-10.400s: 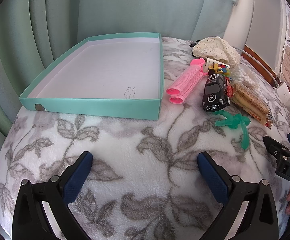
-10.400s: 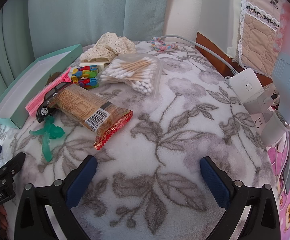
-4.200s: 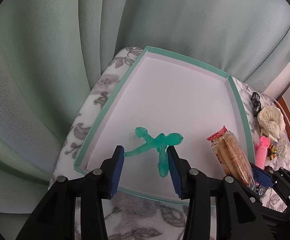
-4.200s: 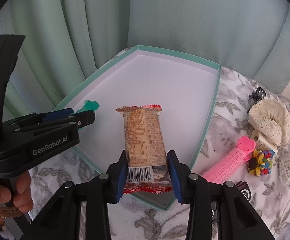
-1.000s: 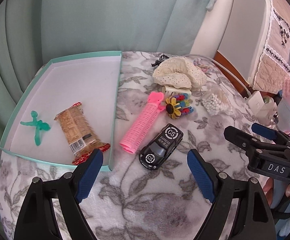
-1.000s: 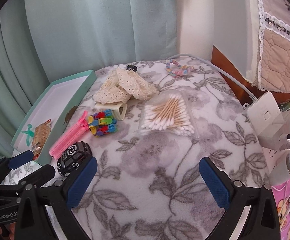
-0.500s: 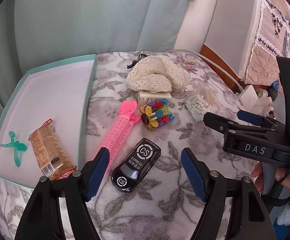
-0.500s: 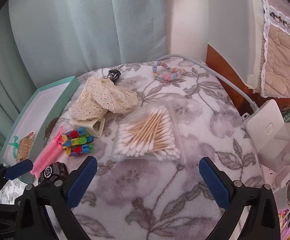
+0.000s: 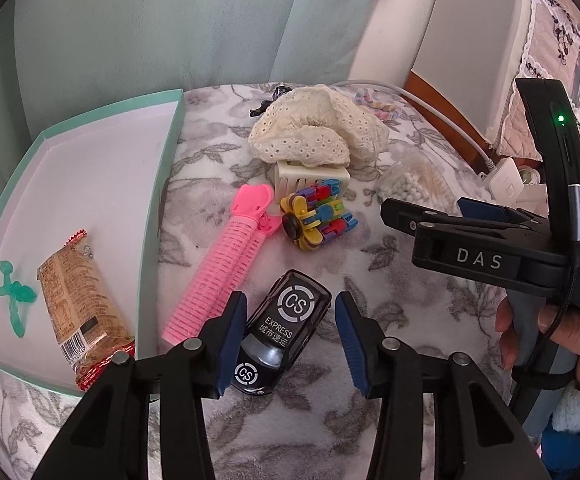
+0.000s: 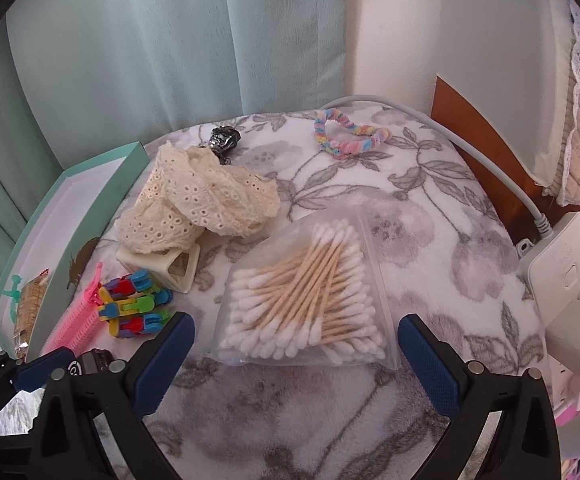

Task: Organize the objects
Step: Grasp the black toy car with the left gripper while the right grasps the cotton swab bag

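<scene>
Your left gripper (image 9: 290, 328) is spread around the black toy car (image 9: 281, 332), one blue pad on each side of its body. The left pad sits right at the car's side, though contact can't be confirmed, and the right pad stands clear of it. The car lies on the floral blanket (image 9: 390, 280), nose toward you, roof reading "CS EXPRESS".

Just left of the car lies the pink curler (image 9: 225, 272), running diagonally, its far end near the coloured clips (image 9: 316, 220). Behind the clips is a cream holder (image 9: 310, 176) with the lace cloth (image 9: 318, 136) heaped on it.

Further left is the teal tray (image 9: 157, 216), resting on the blanket. Inside it, near the front, lie the snack bar (image 9: 77, 304) and, left of that, the green figure (image 9: 13, 296), apart from each other.

Your right gripper (image 10: 296, 356) is wide open, low over the blanket, with the bag of cotton swabs (image 10: 306, 292) lying between and just beyond its pads, untouched. In the left view your hand (image 9: 550, 332) holds that gripper to the right of the car.

Beyond the swabs, a pastel hair tie (image 10: 350, 132) lies near the far edge, and a dark hair clip (image 10: 223, 138) sits behind the lace. At the right edge a white power strip (image 10: 562, 264) sits with its grey cable (image 10: 470, 148) curving along the blanket's rim.
</scene>
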The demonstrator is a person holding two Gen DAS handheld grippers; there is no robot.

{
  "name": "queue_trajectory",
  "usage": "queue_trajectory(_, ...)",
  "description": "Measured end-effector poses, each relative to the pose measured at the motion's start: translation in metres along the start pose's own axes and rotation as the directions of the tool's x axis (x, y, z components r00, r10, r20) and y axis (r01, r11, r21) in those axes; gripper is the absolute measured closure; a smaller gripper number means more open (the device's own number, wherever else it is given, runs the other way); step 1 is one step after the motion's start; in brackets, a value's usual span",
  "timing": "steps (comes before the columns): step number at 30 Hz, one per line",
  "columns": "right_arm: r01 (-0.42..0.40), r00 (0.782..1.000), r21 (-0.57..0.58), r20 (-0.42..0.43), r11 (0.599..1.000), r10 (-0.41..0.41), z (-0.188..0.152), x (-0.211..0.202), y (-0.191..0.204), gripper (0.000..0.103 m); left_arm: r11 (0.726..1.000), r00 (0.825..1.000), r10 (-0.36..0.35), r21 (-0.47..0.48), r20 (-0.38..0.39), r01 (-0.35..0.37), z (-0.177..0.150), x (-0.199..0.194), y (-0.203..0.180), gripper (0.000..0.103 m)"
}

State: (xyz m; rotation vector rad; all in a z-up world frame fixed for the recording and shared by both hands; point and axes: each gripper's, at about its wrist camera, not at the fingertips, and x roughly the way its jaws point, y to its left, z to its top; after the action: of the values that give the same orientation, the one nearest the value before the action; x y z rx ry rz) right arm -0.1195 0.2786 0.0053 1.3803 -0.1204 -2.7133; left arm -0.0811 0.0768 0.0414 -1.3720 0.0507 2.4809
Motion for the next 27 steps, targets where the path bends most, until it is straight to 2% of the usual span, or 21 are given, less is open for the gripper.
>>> queue_trajectory(4, 0.023, 1.0, 0.008, -0.007, 1.0, -0.023, -0.001, 0.005, -0.001, 0.007, 1.0, 1.0, 0.002, 0.001, -0.002, -0.002, -0.001, 0.003, 0.0, 0.056)
queue_trajectory(9, 0.039, 0.999, 0.008, 0.001, 0.999, -0.039, 0.0, 0.002, -0.002, 0.025, 1.0, 1.0, 0.018, 0.009, -0.008, -0.018, -0.001, 0.008, -0.002, 0.056)
queue_trajectory(11, 0.044, 0.999, 0.005, 0.007, 0.999, -0.044, 0.0, 0.001, -0.001, 0.028, 1.0, 1.0, 0.017, 0.008, -0.006, -0.017, -0.001, 0.009, -0.001, 0.056)
queue_trajectory(23, 0.023, 1.0, 0.039, 0.011, 0.999, -0.024, -0.009, -0.014, -0.002, 0.029, 0.999, 1.0, 0.03, 0.019, -0.005, -0.03, -0.003, 0.013, -0.004, 0.054)
queue_trajectory(27, 0.017, 1.0, 0.057, 0.003, 0.998, -0.017, -0.016, -0.021, -0.001, 0.029, 1.0, 1.0, 0.022, 0.004, 0.005, -0.022, -0.005, 0.009, -0.002, 0.058)
